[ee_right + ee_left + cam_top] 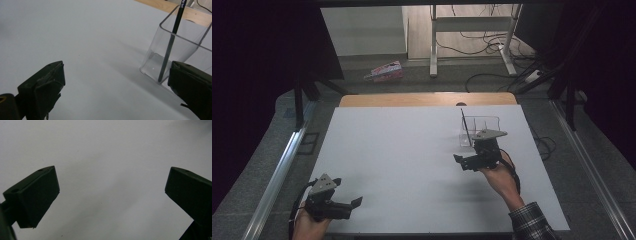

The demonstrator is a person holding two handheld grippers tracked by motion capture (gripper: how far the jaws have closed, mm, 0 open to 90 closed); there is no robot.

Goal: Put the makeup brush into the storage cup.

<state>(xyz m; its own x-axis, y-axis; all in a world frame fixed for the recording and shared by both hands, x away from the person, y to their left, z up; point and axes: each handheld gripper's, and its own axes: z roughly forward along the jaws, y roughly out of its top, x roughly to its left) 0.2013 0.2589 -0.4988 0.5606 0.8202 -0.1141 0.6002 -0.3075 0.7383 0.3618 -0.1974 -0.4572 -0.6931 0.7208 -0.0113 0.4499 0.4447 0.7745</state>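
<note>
The right claw (460, 163) sits just in front of a clear box (175, 53) on the white tabletop (412, 165). A black pencil (170, 47) stands inside the box. It leans, with its tip down in the near corner and its top sticking out over the rim. The right claw is wide apart and holds nothing. The box is just beside its right jaw in the right gripper view.

The left claw (354, 204) rests low near the front edge of the tabletop, well apart from the box. It is wide apart too, with bare tabletop between its jaws.

The step looks like reaching for the pencil. To do it well, the right claw should rise above the rim and come at the part of the pencil that sticks out. It should close softly on the thin stick, one jaw on each side. It should not bump the box, since the box looks light and may slide or tip. Then it should lift the pencil straight along its lean.
</note>
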